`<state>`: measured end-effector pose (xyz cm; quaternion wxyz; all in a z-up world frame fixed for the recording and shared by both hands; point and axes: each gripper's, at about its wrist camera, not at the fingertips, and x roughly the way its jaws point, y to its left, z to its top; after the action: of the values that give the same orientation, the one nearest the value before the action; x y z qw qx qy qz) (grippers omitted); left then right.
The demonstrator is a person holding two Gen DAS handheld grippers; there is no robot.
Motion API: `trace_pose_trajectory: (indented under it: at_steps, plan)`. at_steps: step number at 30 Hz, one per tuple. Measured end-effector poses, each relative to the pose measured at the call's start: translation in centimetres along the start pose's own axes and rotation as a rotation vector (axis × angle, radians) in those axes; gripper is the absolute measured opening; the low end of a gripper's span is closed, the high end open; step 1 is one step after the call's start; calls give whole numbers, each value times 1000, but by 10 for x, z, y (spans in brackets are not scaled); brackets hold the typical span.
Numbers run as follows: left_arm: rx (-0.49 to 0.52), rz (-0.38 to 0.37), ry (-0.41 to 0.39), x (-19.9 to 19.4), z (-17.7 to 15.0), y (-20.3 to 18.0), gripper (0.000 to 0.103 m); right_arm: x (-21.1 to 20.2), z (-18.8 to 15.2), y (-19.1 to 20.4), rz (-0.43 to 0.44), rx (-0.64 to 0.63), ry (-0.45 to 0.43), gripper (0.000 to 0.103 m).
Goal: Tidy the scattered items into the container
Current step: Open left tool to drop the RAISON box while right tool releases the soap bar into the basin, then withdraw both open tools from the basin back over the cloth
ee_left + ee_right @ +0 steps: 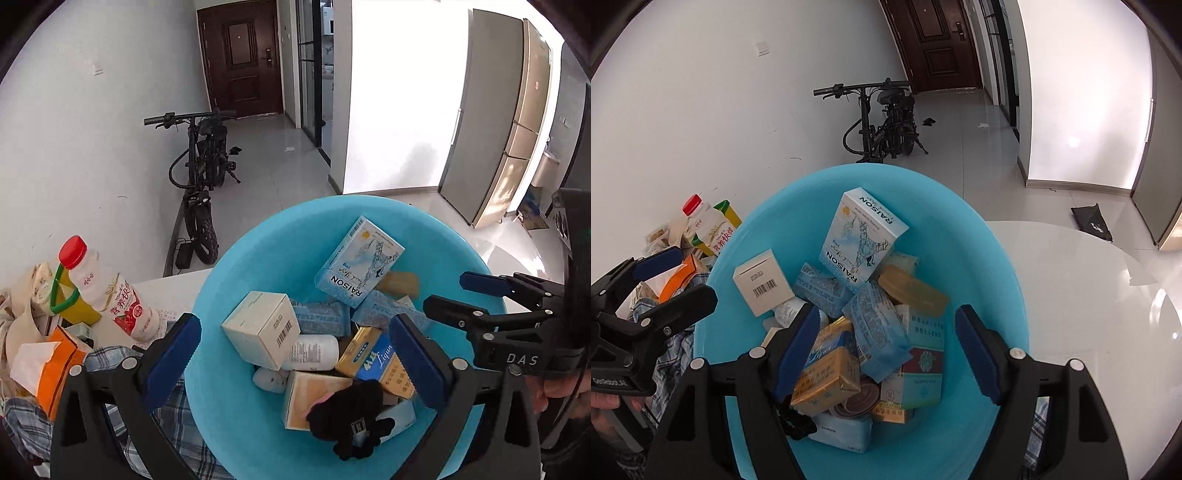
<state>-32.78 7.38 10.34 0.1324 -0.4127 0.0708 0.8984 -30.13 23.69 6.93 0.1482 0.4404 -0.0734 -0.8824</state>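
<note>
A blue plastic basin [229, 295] [990, 266] on the white table holds several boxes and packets: a light-blue RAISON box [358, 262] [862, 236], a white barcode box [260, 328] [762, 282], gold boxes and a black glove [347, 417]. My left gripper [295, 356] hovers open and empty over the basin. My right gripper [886, 347] is also open and empty above it; it also shows in the left wrist view [454, 293]. A red-capped milk bottle [110, 291] [705, 225], a yellow carton [727, 214] and an orange tissue pack [55, 365] lie left of the basin.
A plaid cloth [110, 369] lies under the basin's left side. The white table [1089, 295] extends to the right. A black bicycle [203, 166] stands against the wall beyond, with a dark door [243, 59] at the end of the hall.
</note>
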Motion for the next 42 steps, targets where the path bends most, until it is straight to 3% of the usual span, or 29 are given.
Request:
trace_pose_trajectory:
  at_steps: [4, 16, 21, 28, 34, 36, 42]
  plan:
    - [-19, -21, 17, -11, -10, 2, 103, -16, -4, 7, -16, -25, -16, 74]
    - [-5, 10, -11, -68, -53, -1, 103, -76, -46, 44, -20, -95, -69, 74]
    - [-20, -40, -43, -103, -82, -6, 103, -108, -70, 52, -7, -75, -105, 74]
    - [-10, -35, -108, -155, -135, -16, 103, -150, -120, 60, 2, -81, -133, 86]
    - [4, -29, -156, -187, -189, -24, 103, -175, -172, 71, -49, -141, -177, 91]
    - [6, -41, -160, -193, -207, -28, 103, -181, -190, 73, -48, -148, -195, 98]
    - [15, -21, -154, -194, -244, -41, 103, -188, -234, 75, -60, -155, -206, 98]
